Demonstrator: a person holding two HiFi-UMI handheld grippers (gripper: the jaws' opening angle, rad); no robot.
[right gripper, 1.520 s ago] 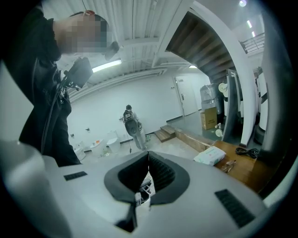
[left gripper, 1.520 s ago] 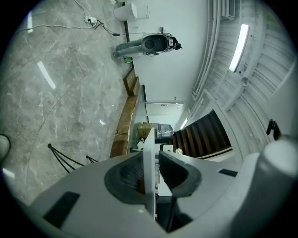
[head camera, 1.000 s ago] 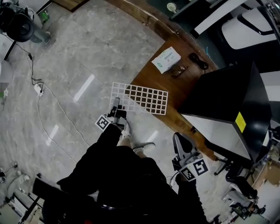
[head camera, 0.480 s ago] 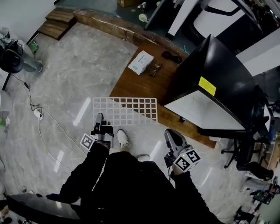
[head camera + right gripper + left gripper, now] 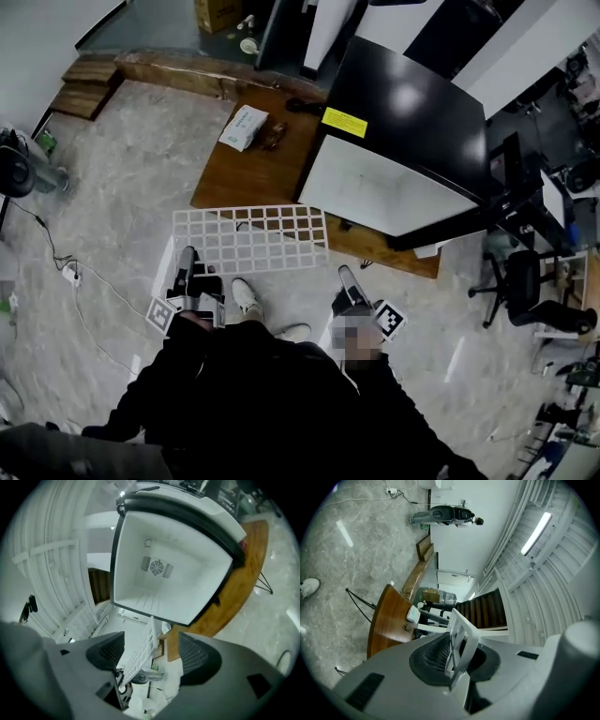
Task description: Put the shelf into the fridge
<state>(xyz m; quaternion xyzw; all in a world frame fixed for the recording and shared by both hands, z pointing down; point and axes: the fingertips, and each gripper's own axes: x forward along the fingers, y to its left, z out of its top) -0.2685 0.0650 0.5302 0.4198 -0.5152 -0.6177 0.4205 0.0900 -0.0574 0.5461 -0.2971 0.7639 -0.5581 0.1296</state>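
Marble floor (image 5: 122,178): left gripper (image 5: 187,259) clamps shelf (image 5: 251,239) before open fridge (image 5: 375,187); right gripper (image 5: 347,277), just opened, holds nothing.

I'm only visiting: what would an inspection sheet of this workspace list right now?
Surface: wooden table on stone floor.
Job's things: white grid shelf held before the open fridge, on the table, bare inside.
Clutter: white packet on the table.
Grippers: left gripper shut on the shelf's edge; right gripper has just been opening, shelf edge between its jaws, unpressed.
Cables: cable trails over the floor, left.
Surroundings: office chair at right.
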